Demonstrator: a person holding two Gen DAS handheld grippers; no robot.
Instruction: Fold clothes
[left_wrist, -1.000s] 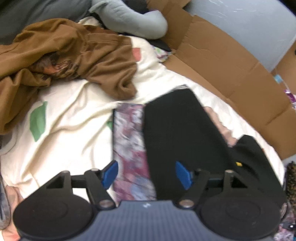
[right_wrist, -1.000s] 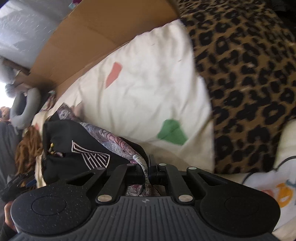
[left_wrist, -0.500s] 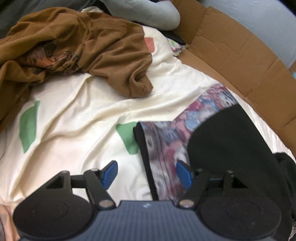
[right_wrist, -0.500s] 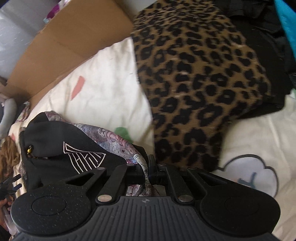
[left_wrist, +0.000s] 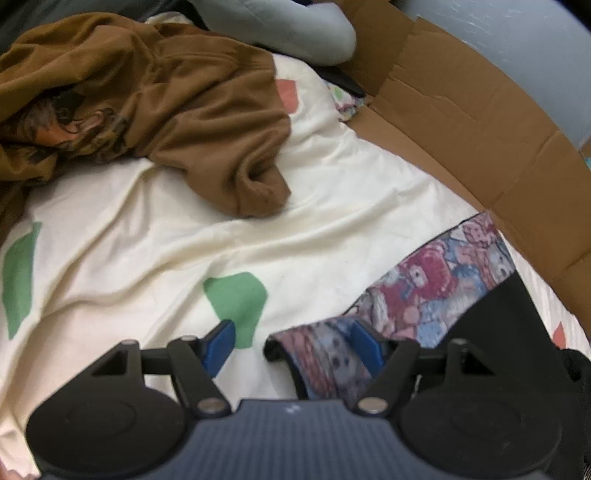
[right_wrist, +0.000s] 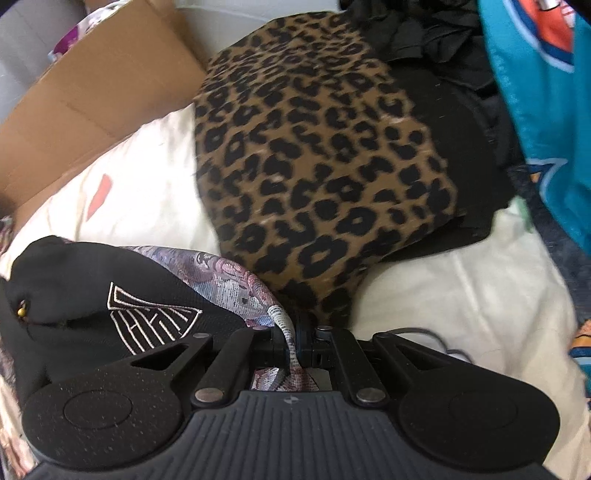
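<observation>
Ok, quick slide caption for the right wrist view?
Right gripper shut on the patterned black garment, beside a folded leopard-print garment on the cream bedsheet.

No words or numbers can be read anywhere. The black garment (right_wrist: 110, 291), near left, bears only a white line-drawn triangular emblem (right_wrist: 153, 319); its strokes spell nothing legible.

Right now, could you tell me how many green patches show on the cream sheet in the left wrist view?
2: one green patch just ahead of the open left gripper, another at the left edge. Clothing may hide more.
</observation>
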